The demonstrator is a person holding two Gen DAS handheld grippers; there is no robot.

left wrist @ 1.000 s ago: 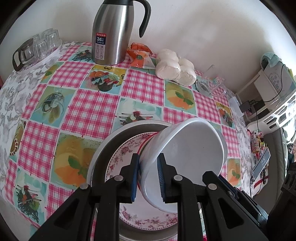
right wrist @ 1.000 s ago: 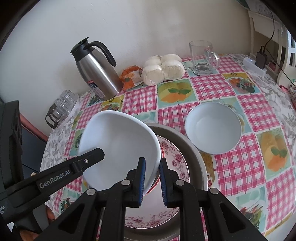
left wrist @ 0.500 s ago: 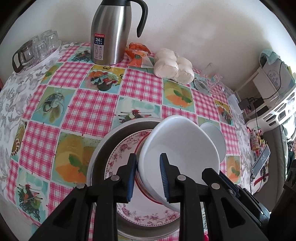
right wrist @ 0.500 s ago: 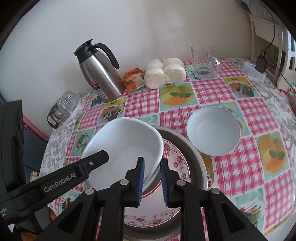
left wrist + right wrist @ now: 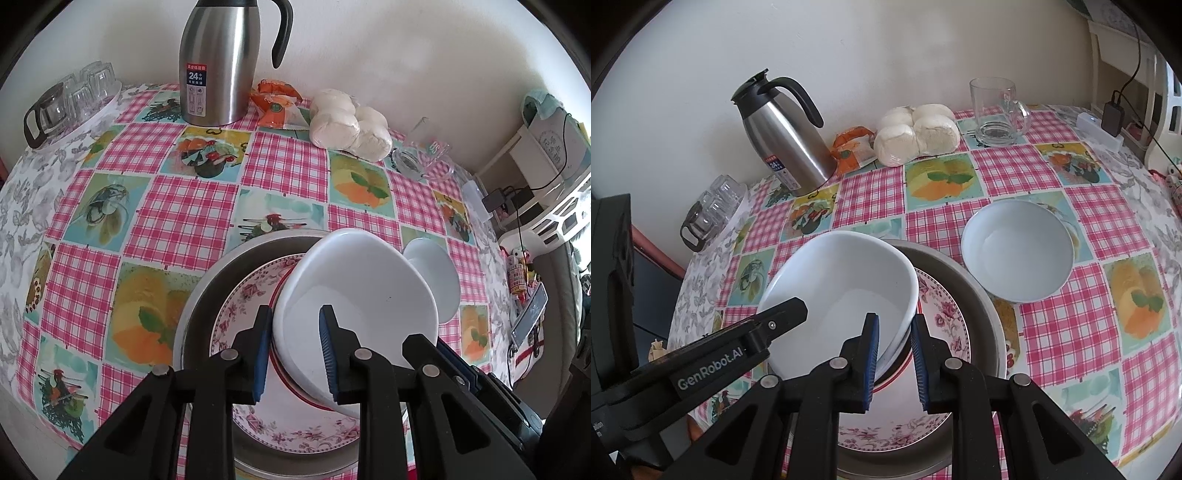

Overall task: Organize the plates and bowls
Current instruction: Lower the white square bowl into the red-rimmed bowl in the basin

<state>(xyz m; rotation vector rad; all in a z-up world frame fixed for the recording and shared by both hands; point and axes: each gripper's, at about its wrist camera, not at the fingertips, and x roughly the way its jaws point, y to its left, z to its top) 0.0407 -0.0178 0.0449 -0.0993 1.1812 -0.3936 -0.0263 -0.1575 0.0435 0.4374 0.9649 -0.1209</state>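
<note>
Table (image 5: pixel 1027 173): covered with a pink checked cloth with fruit pictures, set against a pale wall.
Metal basin (image 5: pixel 982 295): sits near the front of the table, holding the flowered plate.
Flowered plate (image 5: pixel 945 314): lies flat inside the basin, under the stacked bowls.
Big white bowl (image 5: pixel 846 291): tilted, nested on a red-rimmed bowl on the plate; its rim sits between both pairs of fingers.
Second white bowl (image 5: pixel 1017 251): upright on the cloth, just beside the basin.
Steel jug (image 5: pixel 786 147): at the back by the wall.
Left gripper (image 5: pixel 293 354): slightly apart, rim between the pads, no clear pinch.
Right gripper (image 5: pixel 894 363): slightly apart around the opposite rim, likewise loose.
</note>
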